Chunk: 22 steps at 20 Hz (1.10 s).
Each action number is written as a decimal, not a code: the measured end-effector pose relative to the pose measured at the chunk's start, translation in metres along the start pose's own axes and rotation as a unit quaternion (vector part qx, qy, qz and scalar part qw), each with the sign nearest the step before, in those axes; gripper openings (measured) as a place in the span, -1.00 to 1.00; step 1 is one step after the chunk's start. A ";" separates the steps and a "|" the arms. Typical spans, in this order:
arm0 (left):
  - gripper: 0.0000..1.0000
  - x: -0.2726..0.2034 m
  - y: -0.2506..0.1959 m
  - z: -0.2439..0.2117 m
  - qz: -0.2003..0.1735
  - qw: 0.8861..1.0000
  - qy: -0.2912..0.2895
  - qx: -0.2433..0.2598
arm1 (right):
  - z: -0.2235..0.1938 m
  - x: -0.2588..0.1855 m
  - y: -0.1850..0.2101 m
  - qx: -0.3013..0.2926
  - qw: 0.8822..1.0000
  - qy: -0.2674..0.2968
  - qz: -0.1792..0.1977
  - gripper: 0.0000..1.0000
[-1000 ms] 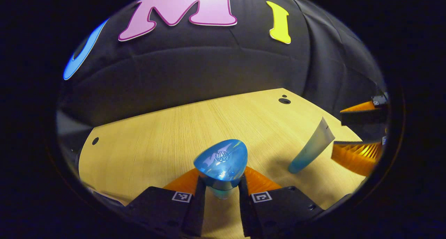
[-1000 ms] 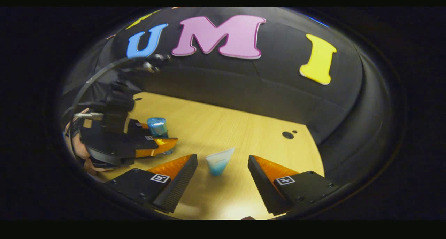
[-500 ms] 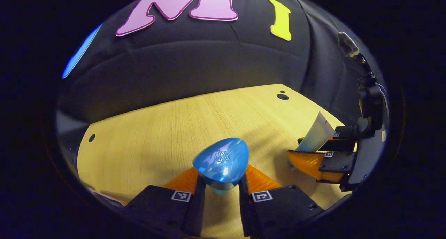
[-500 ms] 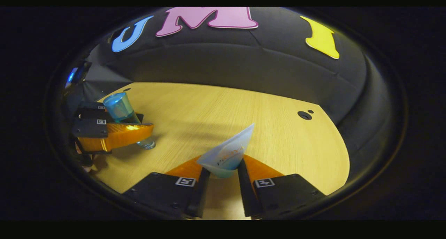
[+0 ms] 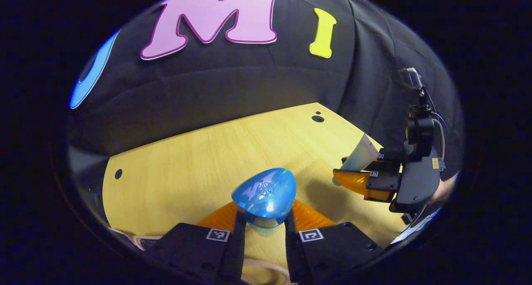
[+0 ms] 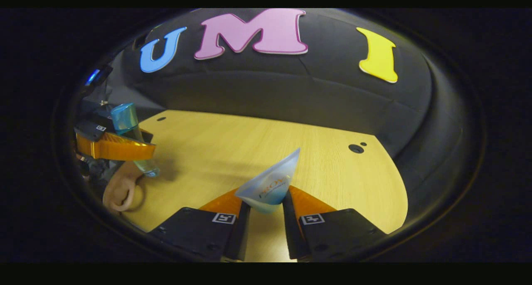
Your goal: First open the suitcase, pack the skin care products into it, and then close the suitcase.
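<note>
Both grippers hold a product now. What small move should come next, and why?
Probably lift both a little higher and carry them toward the suitcase. The left gripper is shut on the blue-capped bottle and the right gripper on the tube; in the right gripper view the bottle's base seems just above the table.

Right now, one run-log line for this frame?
left tongs: shut on blue-capped bottle | right tongs: shut on tube | both above wooden table | suitcase: unseen
</note>
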<state>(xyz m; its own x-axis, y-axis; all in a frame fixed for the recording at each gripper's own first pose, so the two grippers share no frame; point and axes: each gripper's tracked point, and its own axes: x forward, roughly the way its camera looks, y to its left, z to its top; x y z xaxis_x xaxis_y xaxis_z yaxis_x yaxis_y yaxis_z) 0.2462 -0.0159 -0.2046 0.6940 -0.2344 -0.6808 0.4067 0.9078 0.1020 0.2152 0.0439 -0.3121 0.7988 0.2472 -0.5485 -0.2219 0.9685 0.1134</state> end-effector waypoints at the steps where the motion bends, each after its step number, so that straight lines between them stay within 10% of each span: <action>1: -0.10 -0.020 0.011 -0.007 0.003 1.000 0.010 -0.004 | 0.008 -0.012 0.008 0.001 1.000 -0.009 0.006 -0.18; 10: -0.08 -0.124 0.090 -0.185 0.041 0.960 0.262 -0.086 | 0.042 -0.091 0.100 -0.007 0.997 -0.047 0.066 -0.18; 22: -0.12 -0.097 0.072 -0.297 0.093 0.912 0.373 -0.143 | 0.041 -0.150 0.167 -0.018 0.995 -0.049 0.081 -0.18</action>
<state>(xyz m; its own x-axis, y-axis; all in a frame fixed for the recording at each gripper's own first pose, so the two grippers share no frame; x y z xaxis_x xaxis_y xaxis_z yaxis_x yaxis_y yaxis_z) 0.0310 0.1754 -0.3467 0.0953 0.1385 -0.9858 0.0778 0.9862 0.1461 0.0811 0.1697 -0.1773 0.8008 0.4038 -0.4424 -0.3713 0.9142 0.1624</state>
